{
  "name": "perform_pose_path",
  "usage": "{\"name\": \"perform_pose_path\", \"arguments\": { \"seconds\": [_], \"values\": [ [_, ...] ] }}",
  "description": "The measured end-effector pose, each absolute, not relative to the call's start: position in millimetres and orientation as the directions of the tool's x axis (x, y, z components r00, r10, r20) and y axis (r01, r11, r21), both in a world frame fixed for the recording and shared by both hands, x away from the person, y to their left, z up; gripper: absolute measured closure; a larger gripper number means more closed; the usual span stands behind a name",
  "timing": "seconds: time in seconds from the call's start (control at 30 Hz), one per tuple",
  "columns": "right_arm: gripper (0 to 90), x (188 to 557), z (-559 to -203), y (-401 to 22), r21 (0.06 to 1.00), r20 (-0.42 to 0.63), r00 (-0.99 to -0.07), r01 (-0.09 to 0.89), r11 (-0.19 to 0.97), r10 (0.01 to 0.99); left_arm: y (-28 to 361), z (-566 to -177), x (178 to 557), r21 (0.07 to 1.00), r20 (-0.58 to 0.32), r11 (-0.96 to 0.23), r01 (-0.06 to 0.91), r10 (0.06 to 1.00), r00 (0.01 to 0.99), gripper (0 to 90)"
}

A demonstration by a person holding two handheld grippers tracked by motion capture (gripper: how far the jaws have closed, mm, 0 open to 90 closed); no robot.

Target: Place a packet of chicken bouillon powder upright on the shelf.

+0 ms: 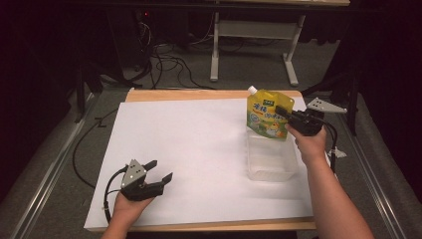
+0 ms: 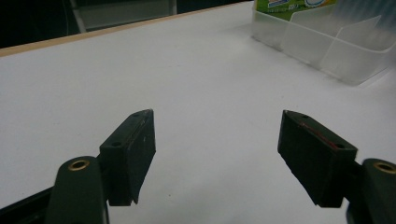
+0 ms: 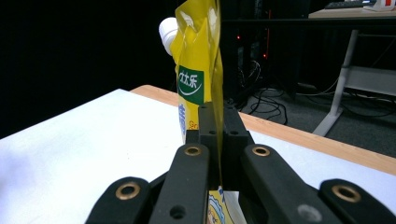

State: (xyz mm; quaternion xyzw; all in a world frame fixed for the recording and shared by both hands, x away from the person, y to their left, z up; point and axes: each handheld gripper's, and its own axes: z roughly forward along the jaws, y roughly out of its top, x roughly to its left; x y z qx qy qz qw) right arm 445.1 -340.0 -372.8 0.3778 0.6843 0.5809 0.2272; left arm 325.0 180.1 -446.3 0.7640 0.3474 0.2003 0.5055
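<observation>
In the high view, a white, matte tabletop (image 1: 199,149) with a pale wood rim along its far and near edges carries one clear plastic bin (image 1: 271,160), rectangular with rounded corners, sitting toward the right edge. One glossy yellow pouch (image 1: 267,115) with a white screw cap at its top left corner and green and blue printing stands upright at the bin's far end, its bottom at or inside the bin's far wall. The right gripper (image 1: 284,112), black with a grey three-cornered plate on top, is clamped on the pouch's right side, and the right hand (image 1: 309,142) wraps it from below. Near the tabletop's near left corner the left gripper (image 1: 160,171), also black with a grey plate, rests low in the left hand (image 1: 125,206) with its two jaws spread wide and nothing between them. In the left gripper view, the two blocky black jaws stand far apart over bare white surface; the translucent bin (image 2: 327,44) sits at the upper right, and thin inner walls divide it into compartments whose number I cannot tell. In the right gripper view, the jaws are pressed together on the pouch's (image 3: 198,74) thin crinkled edge seam, the pouch rising upright above them with its round white cap at the top left.
</observation>
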Motion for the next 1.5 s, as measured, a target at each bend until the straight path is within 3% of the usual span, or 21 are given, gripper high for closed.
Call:
{"name": "perform_pose_path", "arguments": {
  "seconds": [0.67, 0.97, 1.2, 1.23, 1.33, 1.5],
  "values": [
    [87.2, 447.4, -372.8, -342.8, 0.954, 0.140, -0.581, 0.295, 0.047, 0.802, 179.8, -446.4, 325.1, 0.911, -0.047, -0.250, 0.329, 0.729, 0.683, 28.0],
    [80.7, 447.7, -373.0, -344.4, 0.949, 0.141, -0.566, 0.311, 0.053, 0.813, 179.4, -446.5, 325.0, 0.910, -0.047, -0.251, 0.330, 0.728, 0.684, 28.0],
    [70.7, 447.7, -370.2, -344.1, 0.951, 0.128, -0.555, 0.304, 0.058, 0.822, 179.1, -446.7, 325.2, 0.909, -0.046, -0.254, 0.330, 0.727, 0.685, 28.0],
    [70.8, 447.6, -369.8, -344.2, 0.951, 0.129, -0.553, 0.305, 0.055, 0.823, 179.2, -446.6, 325.1, 0.909, -0.046, -0.254, 0.330, 0.727, 0.685, 28.1],
    [89.7, 446.7, -369.5, -343.5, 0.950, 0.114, -0.554, 0.303, 0.072, 0.825, 179.1, -446.7, 325.1, 0.909, -0.046, -0.254, 0.330, 0.727, 0.685, 28.0],
    [90.0, 447.5, -371.5, -342.6, 0.948, 0.113, -0.565, 0.307, 0.082, 0.817, 178.9, -446.8, 325.2, 0.908, -0.046, -0.256, 0.331, 0.726, 0.687, 28.0]
  ]
}}
